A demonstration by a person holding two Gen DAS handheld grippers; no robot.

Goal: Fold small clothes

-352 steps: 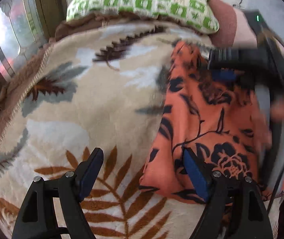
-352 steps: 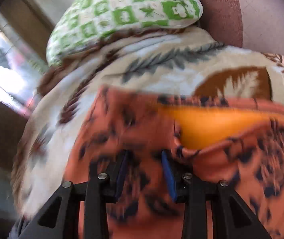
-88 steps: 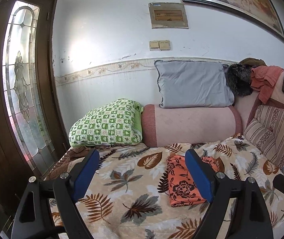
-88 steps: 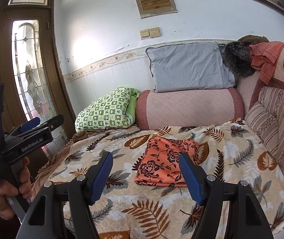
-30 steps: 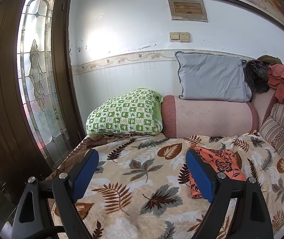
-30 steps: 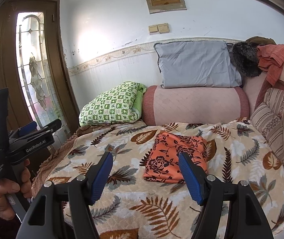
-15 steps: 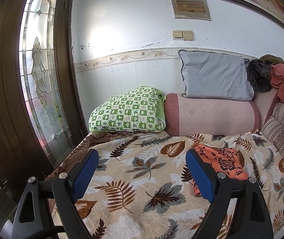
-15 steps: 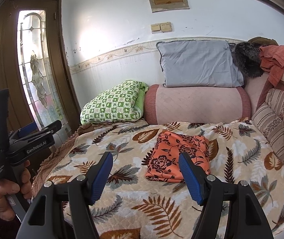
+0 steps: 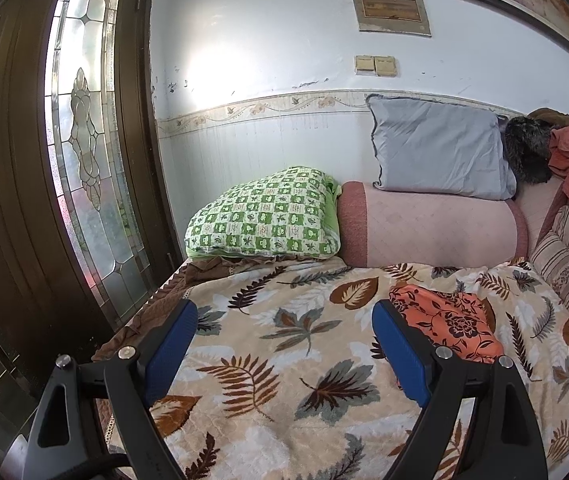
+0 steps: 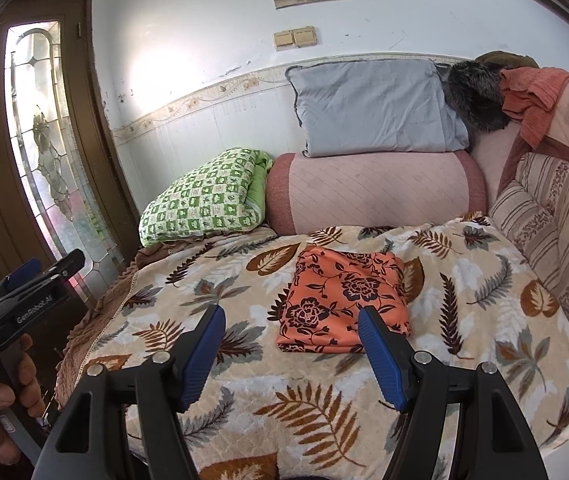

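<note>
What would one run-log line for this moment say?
garment: orange floral cloth folded flat on leaf blanket | left gripper: open, empty | right gripper: open, empty | contact: none

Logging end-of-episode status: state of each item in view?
orange floral garment: folded into a flat rectangle, lying on the blanket, not held.
left gripper: open, nothing between the jaws, clear of the garment.
right gripper: open, nothing between the jaws, clear of the garment.
leaf-print blanket: spread over the bed.
grey pillow: propped on the pink bolster.
</note>
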